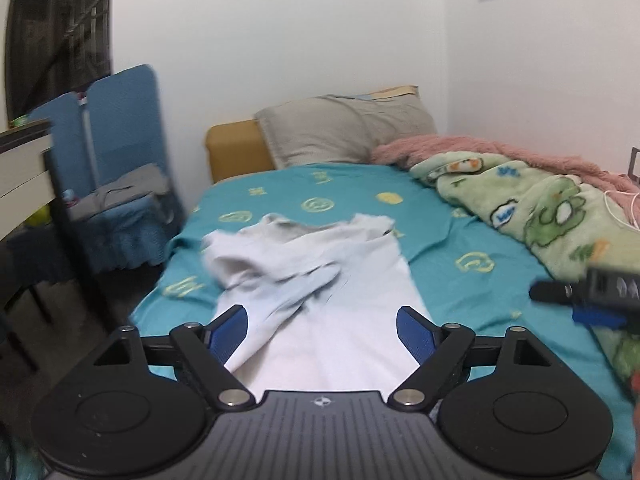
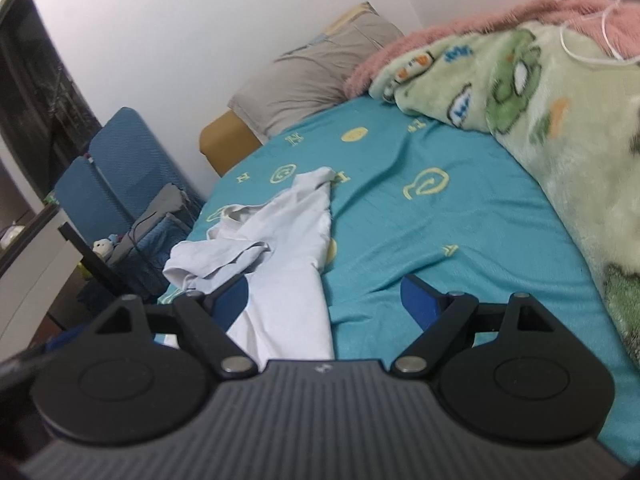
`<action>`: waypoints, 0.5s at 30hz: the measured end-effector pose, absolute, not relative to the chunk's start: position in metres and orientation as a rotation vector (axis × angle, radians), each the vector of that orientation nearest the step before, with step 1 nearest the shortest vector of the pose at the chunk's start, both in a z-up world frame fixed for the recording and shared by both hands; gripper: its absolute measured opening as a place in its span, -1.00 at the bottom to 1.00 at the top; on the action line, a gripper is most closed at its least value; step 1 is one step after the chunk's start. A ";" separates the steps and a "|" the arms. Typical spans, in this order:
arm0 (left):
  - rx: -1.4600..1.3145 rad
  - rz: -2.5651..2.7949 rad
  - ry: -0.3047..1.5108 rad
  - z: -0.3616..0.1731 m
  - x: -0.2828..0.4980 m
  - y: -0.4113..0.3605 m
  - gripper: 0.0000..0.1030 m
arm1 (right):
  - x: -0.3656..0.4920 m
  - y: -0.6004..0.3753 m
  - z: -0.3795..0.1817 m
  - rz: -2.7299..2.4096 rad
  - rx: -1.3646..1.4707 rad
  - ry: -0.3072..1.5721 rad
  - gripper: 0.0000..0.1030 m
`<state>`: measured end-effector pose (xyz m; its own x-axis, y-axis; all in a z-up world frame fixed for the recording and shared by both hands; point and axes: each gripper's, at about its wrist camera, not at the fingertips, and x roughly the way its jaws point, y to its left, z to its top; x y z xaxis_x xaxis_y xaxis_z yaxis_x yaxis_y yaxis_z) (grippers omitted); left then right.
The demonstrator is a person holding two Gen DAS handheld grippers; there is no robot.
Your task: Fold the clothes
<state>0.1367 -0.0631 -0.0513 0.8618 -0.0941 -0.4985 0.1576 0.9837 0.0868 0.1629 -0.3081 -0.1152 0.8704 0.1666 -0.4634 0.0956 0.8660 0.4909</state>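
A bedroom is shown, with a bed [image 1: 472,220] covered by a teal printed sheet and a green blanket [image 1: 552,216] pushed against the wall, presumably to clear a folding surface. A white shirt [image 1: 320,280] lies near the bed's left edge, one sleeve folded across the body. The left gripper [image 1: 322,332] and right gripper [image 2: 324,308] are both seen spread wide, nothing grasped.

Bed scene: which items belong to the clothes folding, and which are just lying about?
Job:
- white shirt, partly folded on the teal sheet
- left gripper, open
- right gripper, open

Lying about:
- grey pillow
- green cartoon blanket
- pink blanket
- blue chair with grey clothing
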 end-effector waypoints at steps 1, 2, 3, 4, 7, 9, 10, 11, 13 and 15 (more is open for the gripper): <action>0.105 -0.126 0.529 -0.049 0.127 -0.057 0.70 | 0.161 -0.305 -0.113 0.043 0.507 0.510 0.64; 0.076 -0.137 0.530 -0.045 0.118 -0.049 0.81 | 0.158 -0.300 -0.110 0.049 0.478 0.499 0.65; 0.047 -0.146 0.532 -0.042 0.109 -0.041 0.88 | 0.155 -0.296 -0.107 0.055 0.448 0.487 0.65; 0.029 -0.146 0.525 -0.040 0.104 -0.035 0.99 | 0.152 -0.292 -0.104 0.062 0.420 0.473 0.65; -0.012 -0.141 0.505 -0.038 0.093 -0.017 0.99 | 0.145 -0.280 -0.099 0.090 0.355 0.438 0.65; -0.038 -0.131 0.511 -0.038 0.091 -0.006 0.99 | 0.144 -0.272 -0.098 0.111 0.314 0.421 0.64; -0.056 -0.127 0.518 -0.038 0.091 -0.001 0.99 | 0.143 -0.269 -0.098 0.122 0.298 0.419 0.64; -0.078 -0.128 0.525 -0.039 0.092 0.004 0.99 | 0.143 -0.266 -0.099 0.132 0.287 0.421 0.64; -0.111 -0.120 0.532 -0.040 0.092 0.012 0.99 | 0.144 -0.261 -0.100 0.152 0.271 0.430 0.64; -0.116 -0.094 0.533 -0.041 0.095 0.017 0.99 | 0.145 -0.255 -0.101 0.173 0.249 0.445 0.64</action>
